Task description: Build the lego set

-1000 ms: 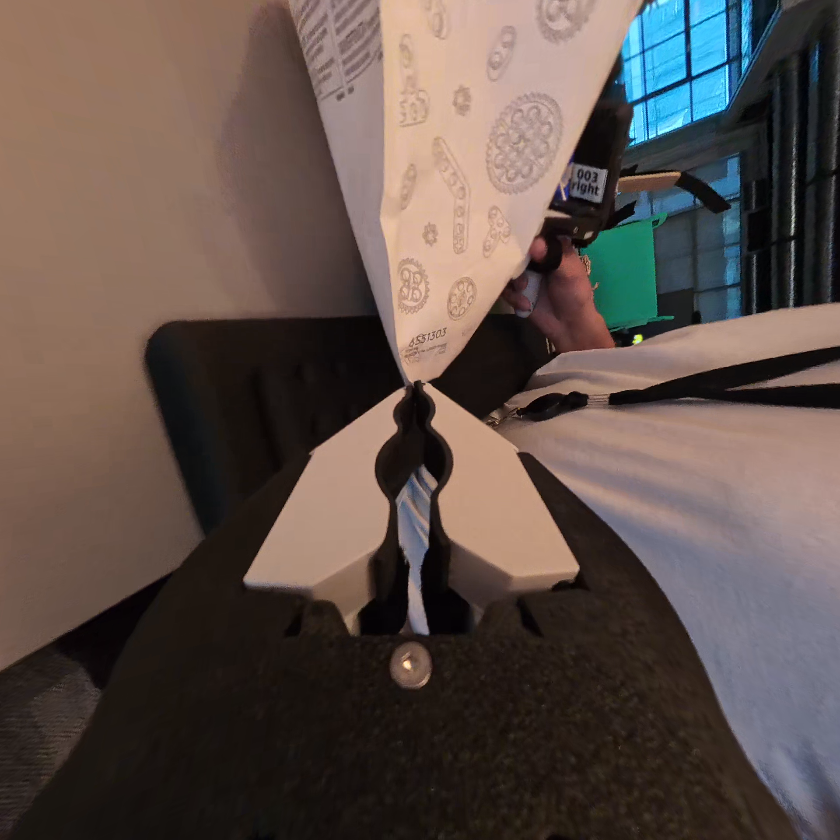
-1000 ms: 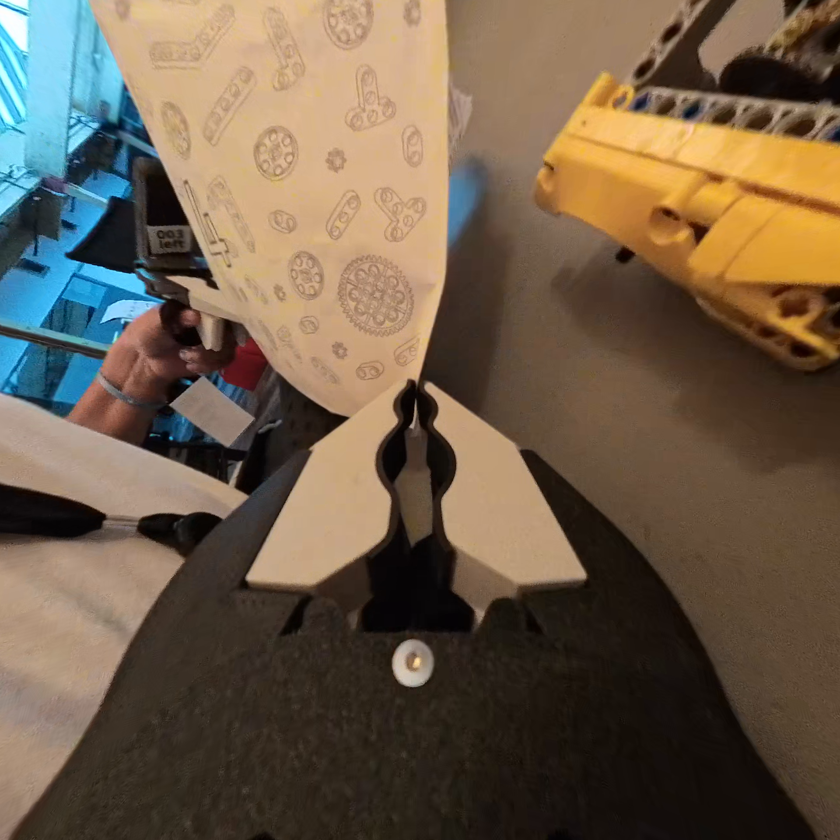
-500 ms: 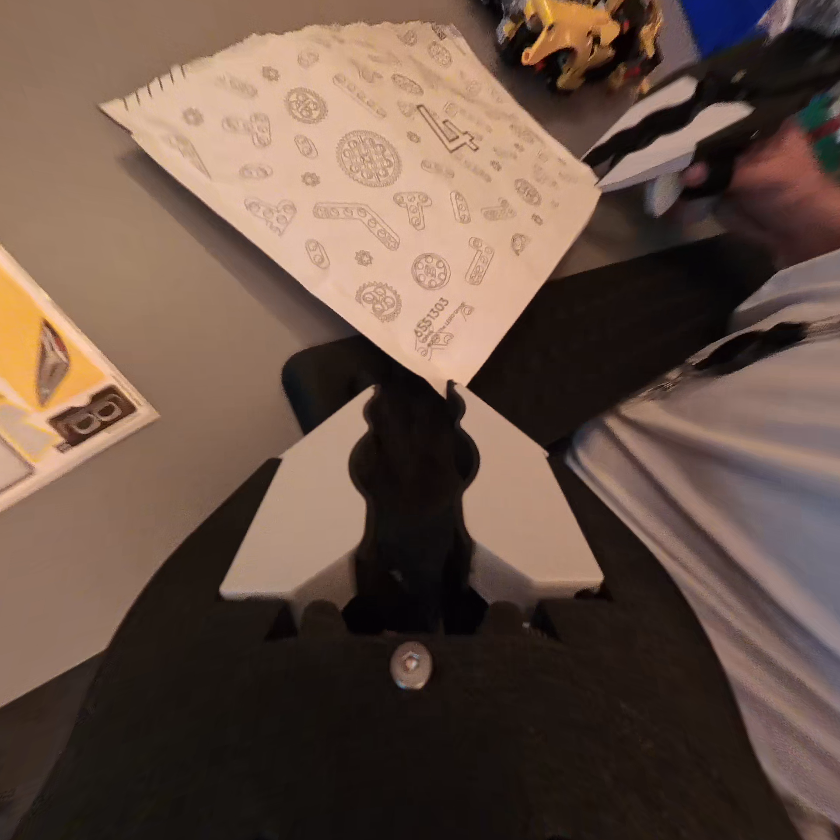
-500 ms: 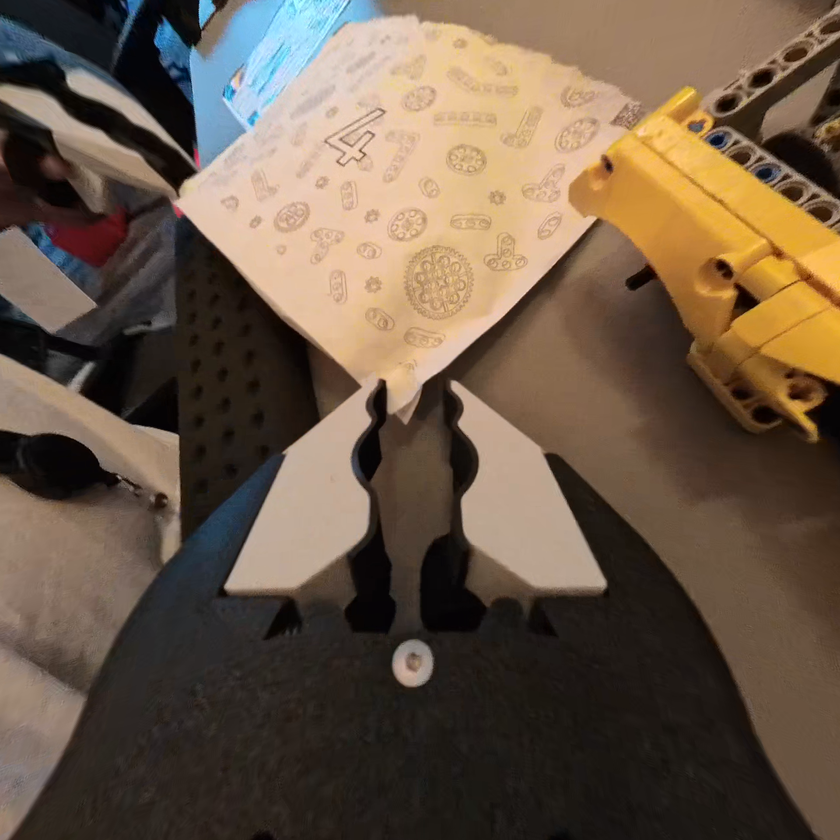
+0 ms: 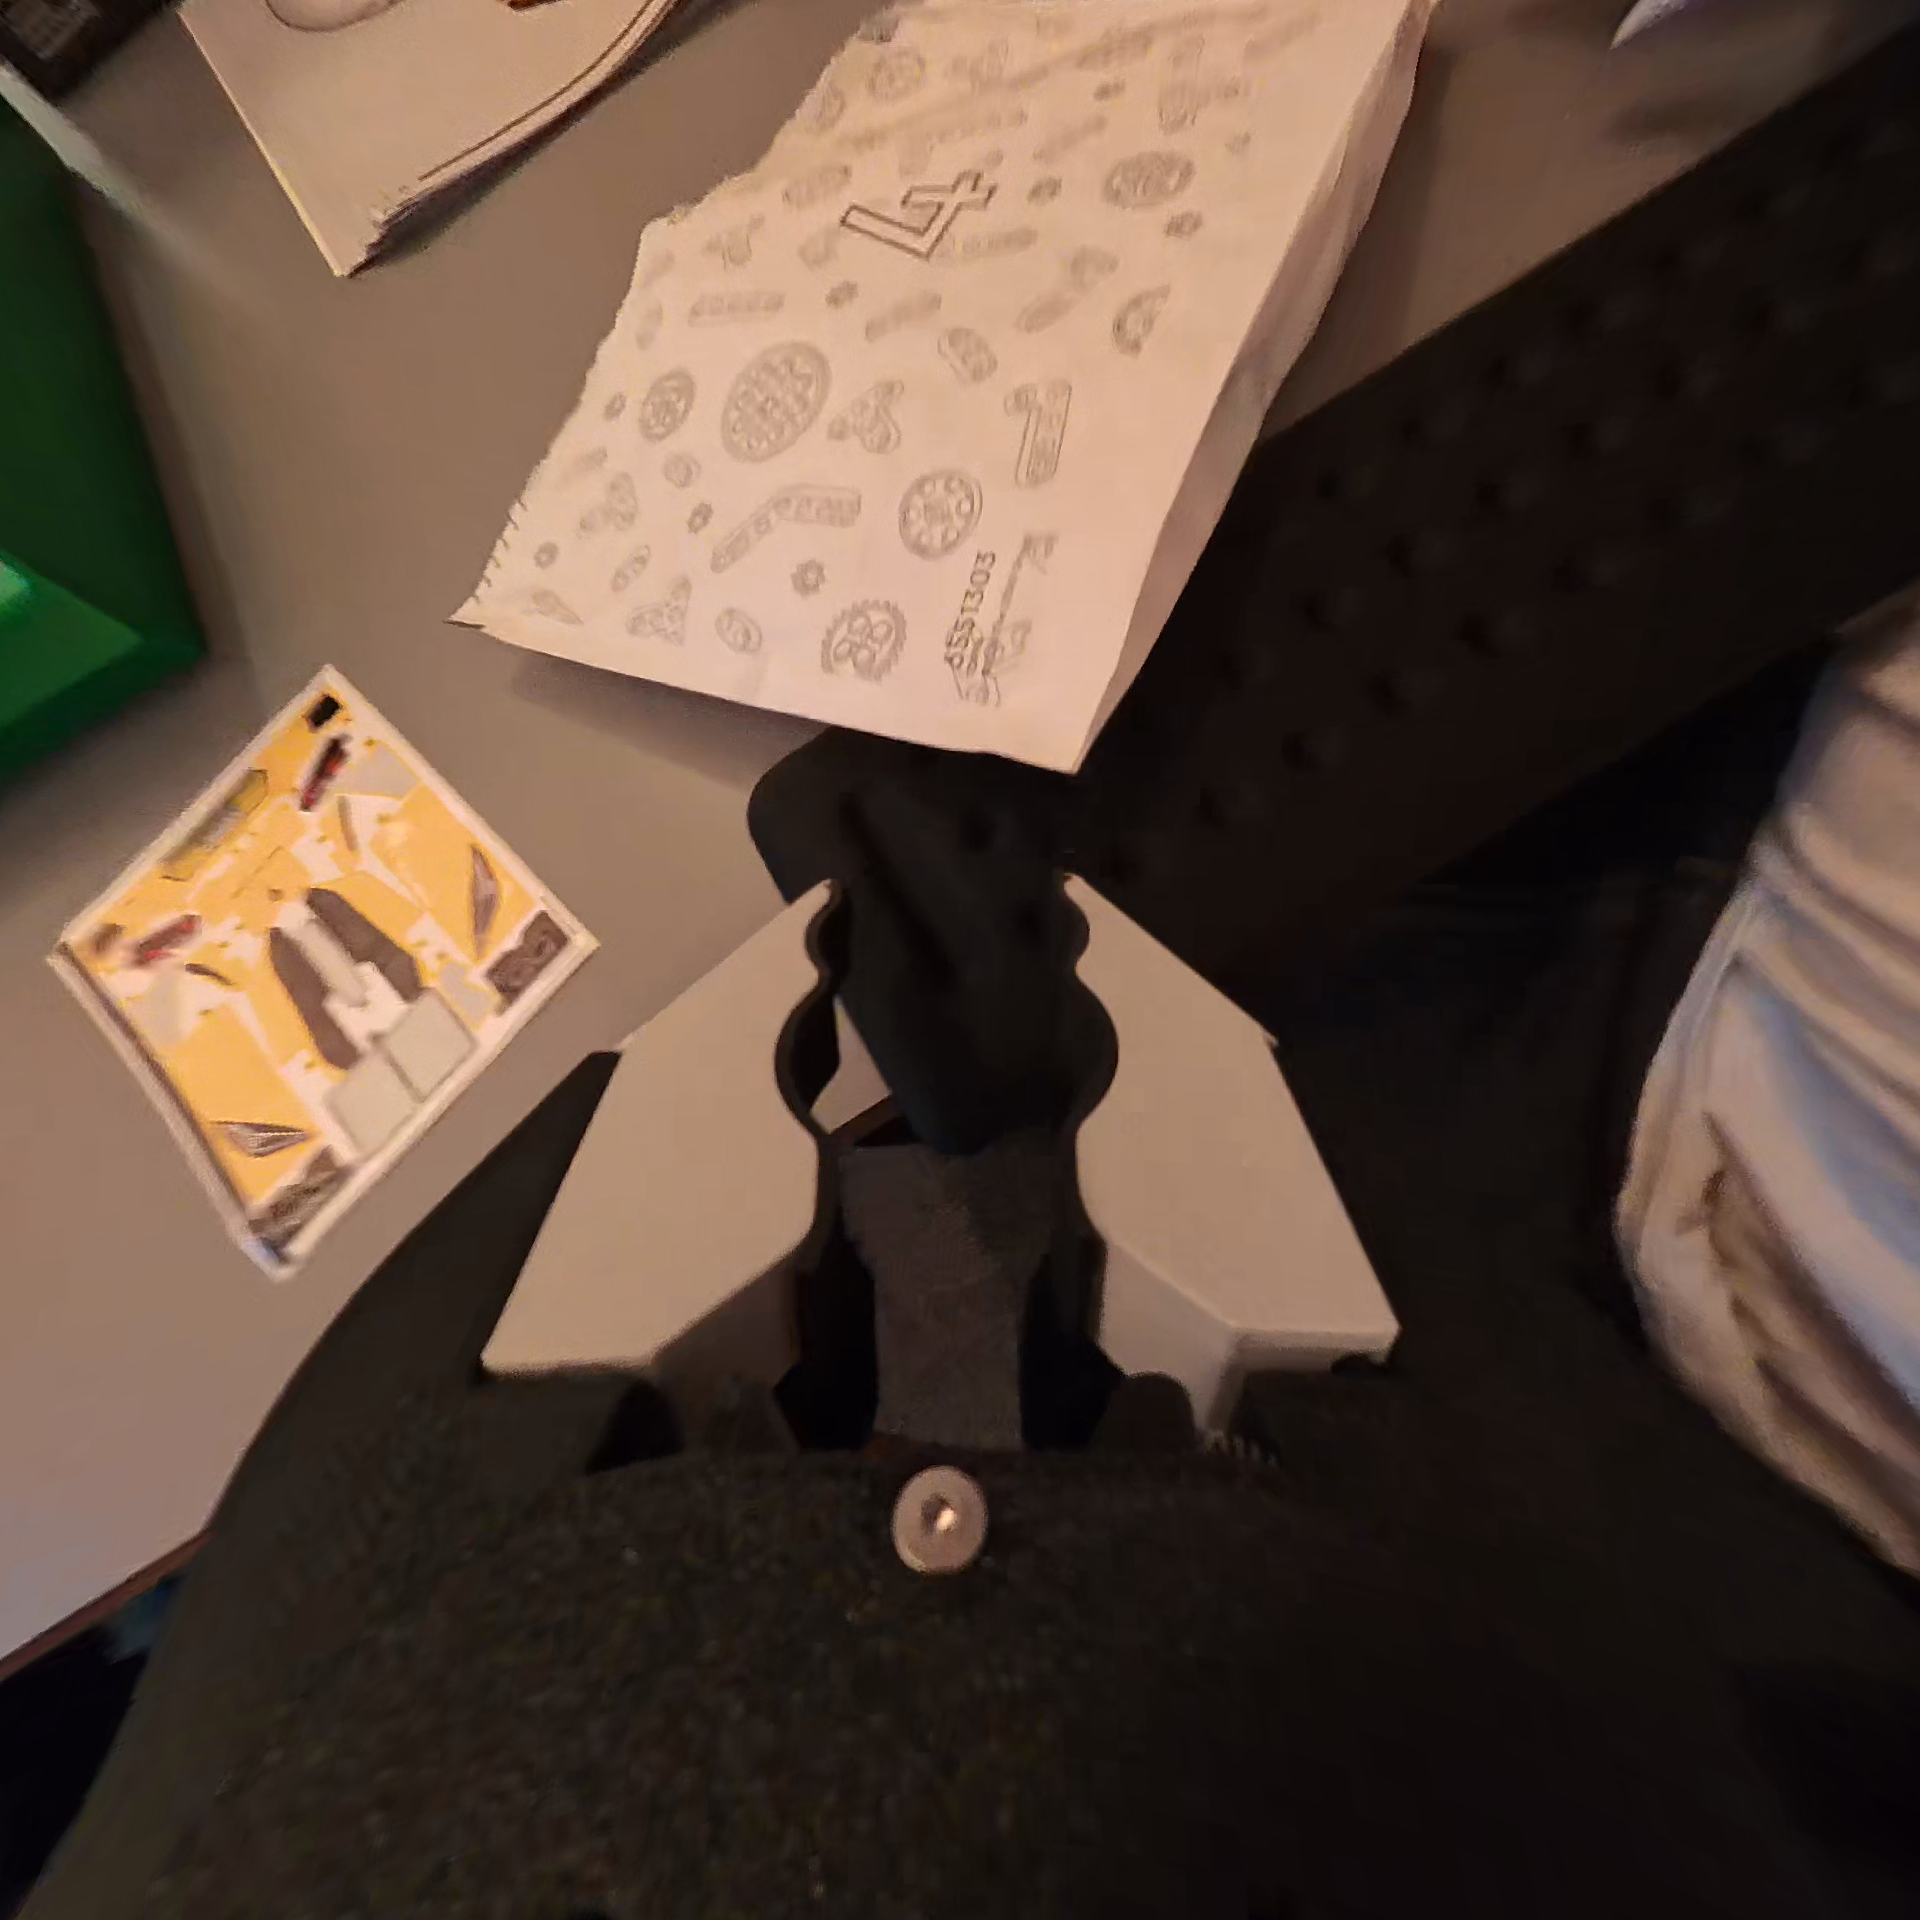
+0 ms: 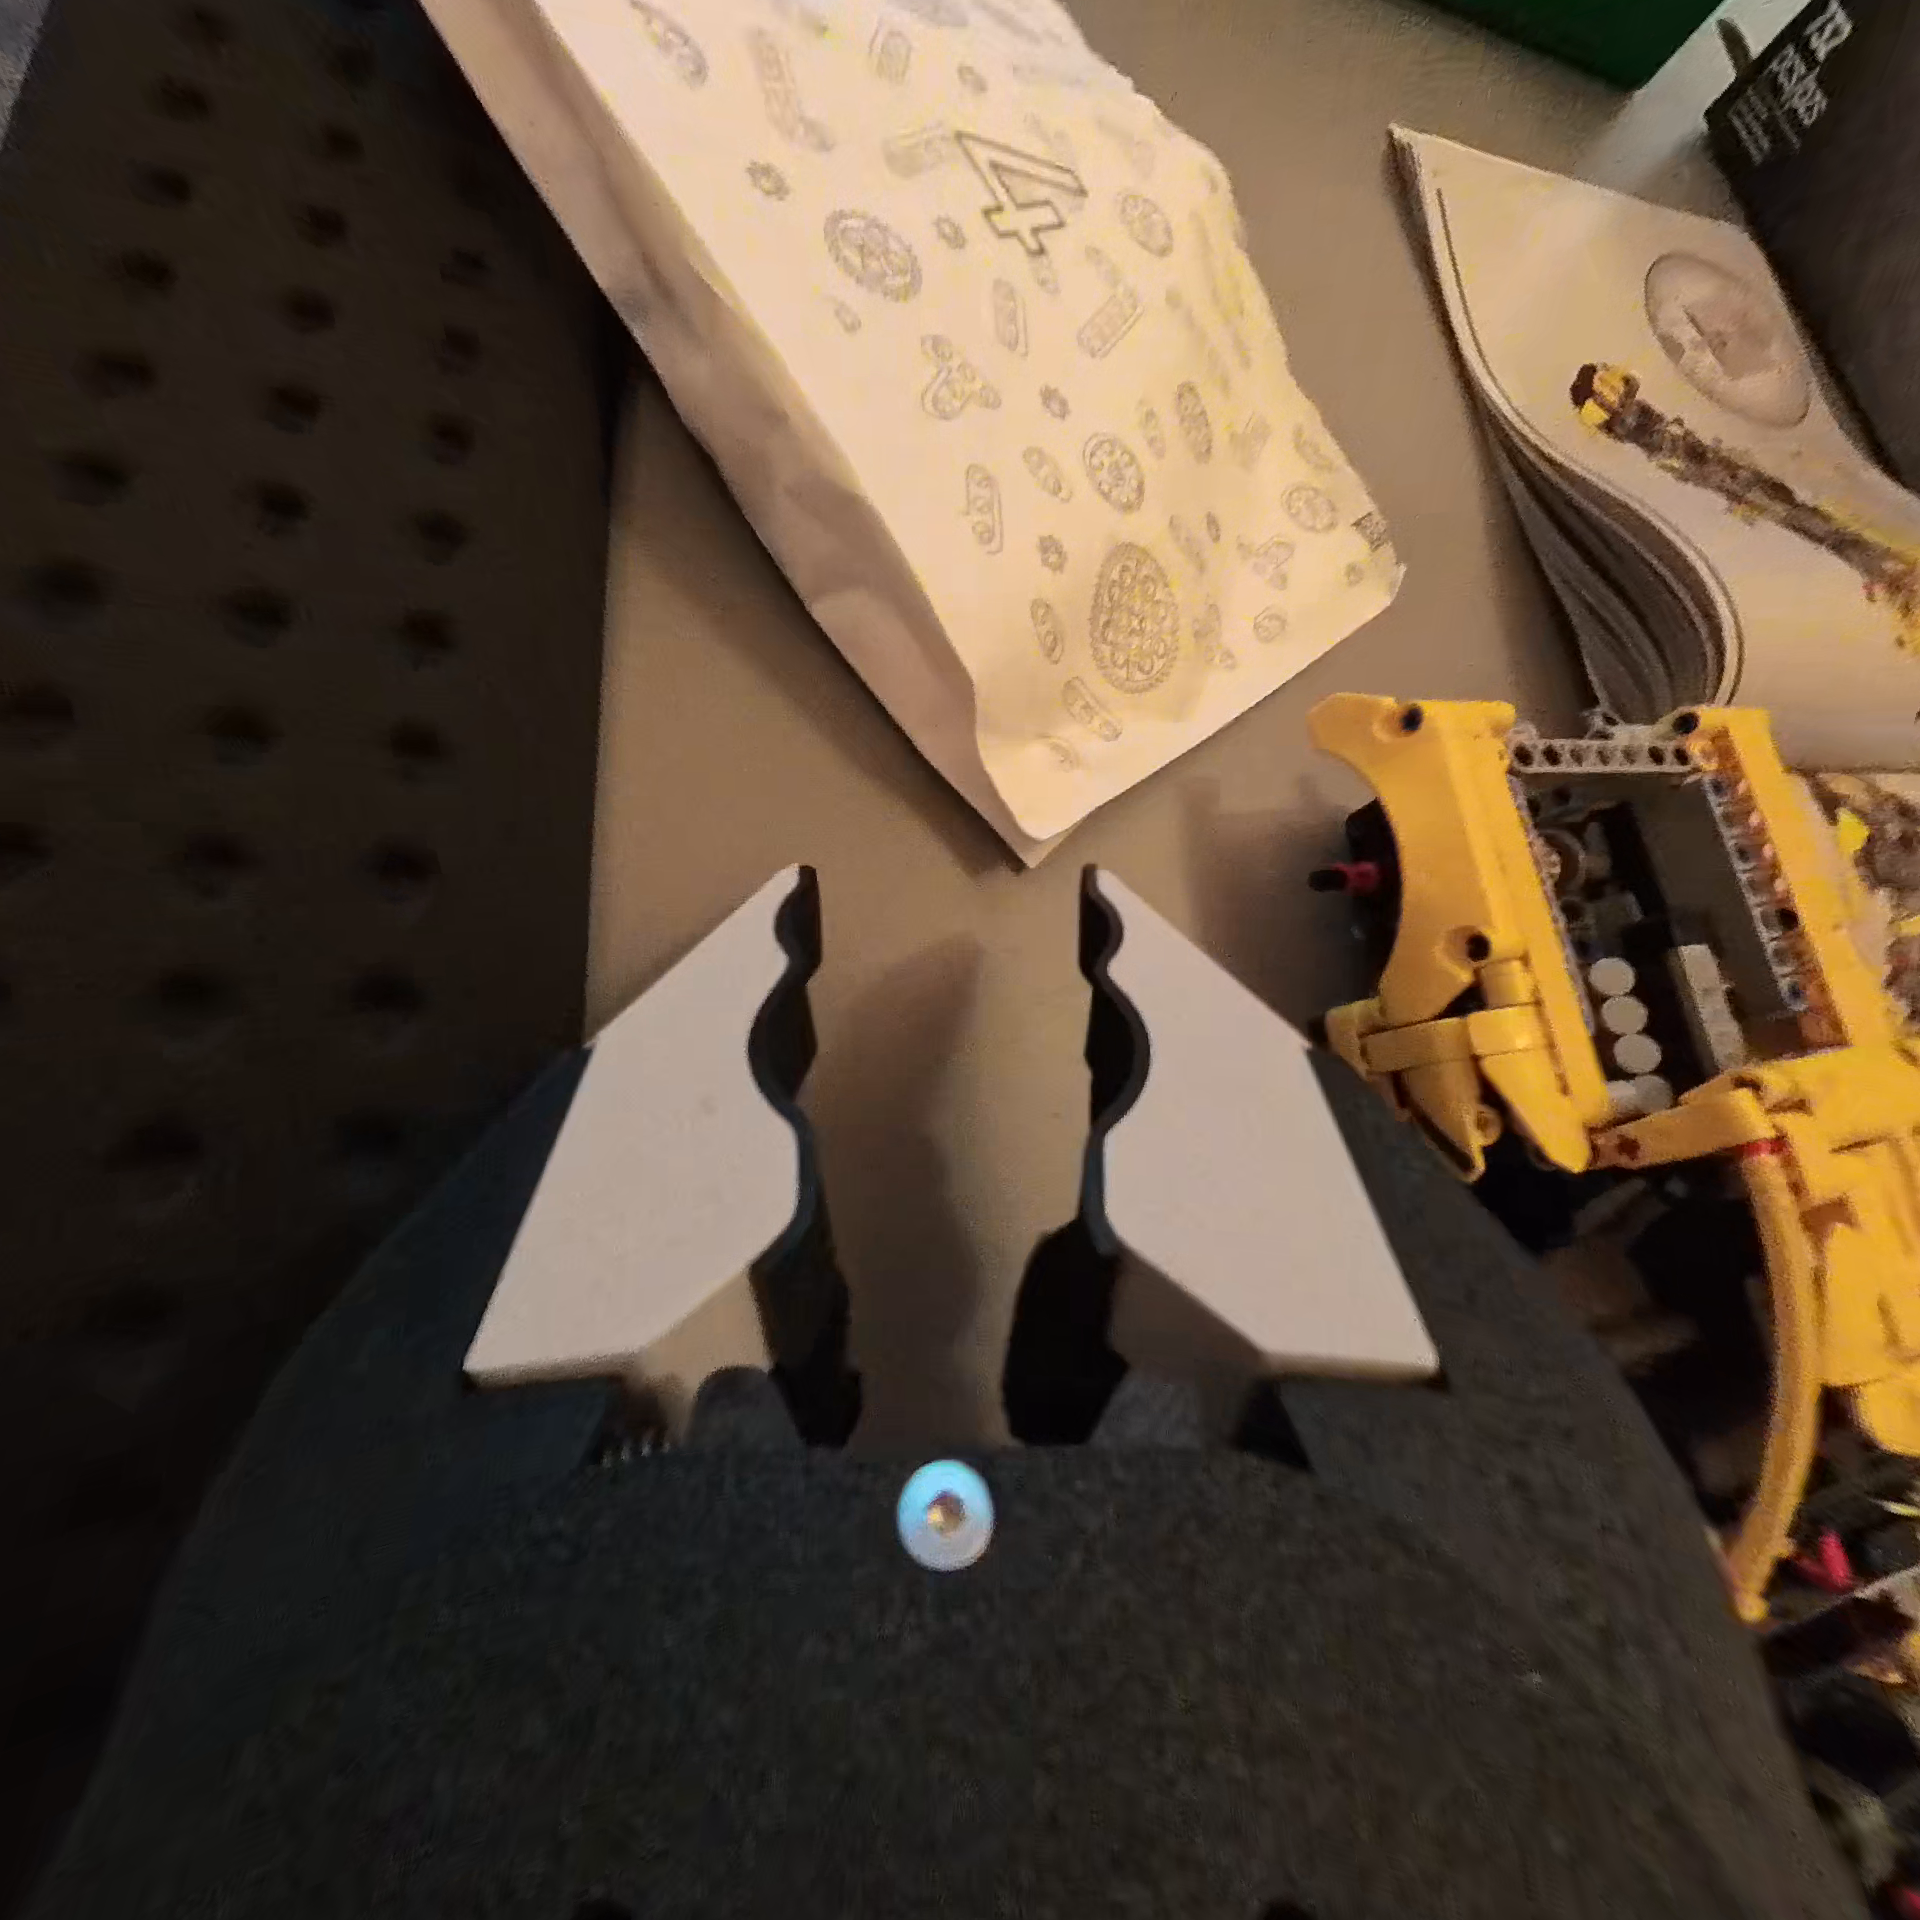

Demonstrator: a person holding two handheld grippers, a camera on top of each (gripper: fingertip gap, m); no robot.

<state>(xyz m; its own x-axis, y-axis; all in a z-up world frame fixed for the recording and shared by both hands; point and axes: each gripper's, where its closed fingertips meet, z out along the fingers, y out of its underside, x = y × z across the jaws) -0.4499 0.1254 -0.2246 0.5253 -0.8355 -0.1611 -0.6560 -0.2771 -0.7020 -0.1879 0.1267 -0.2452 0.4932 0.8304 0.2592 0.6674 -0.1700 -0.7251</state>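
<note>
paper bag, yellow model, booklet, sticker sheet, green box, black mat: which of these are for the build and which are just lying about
For the build:
paper bag of parts
yellow model, partly built
booklet, lying open
sticker sheet

Just lying about:
green box at the table's edge
black mat with holes; the bag's edge lies over it, and no parts show on it

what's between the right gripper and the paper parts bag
Nothing visible. The right gripper is open, and only bare grey table separates its fingertips from the near corner of the paper parts bag. The yellow lego model sits off to the right.
</note>
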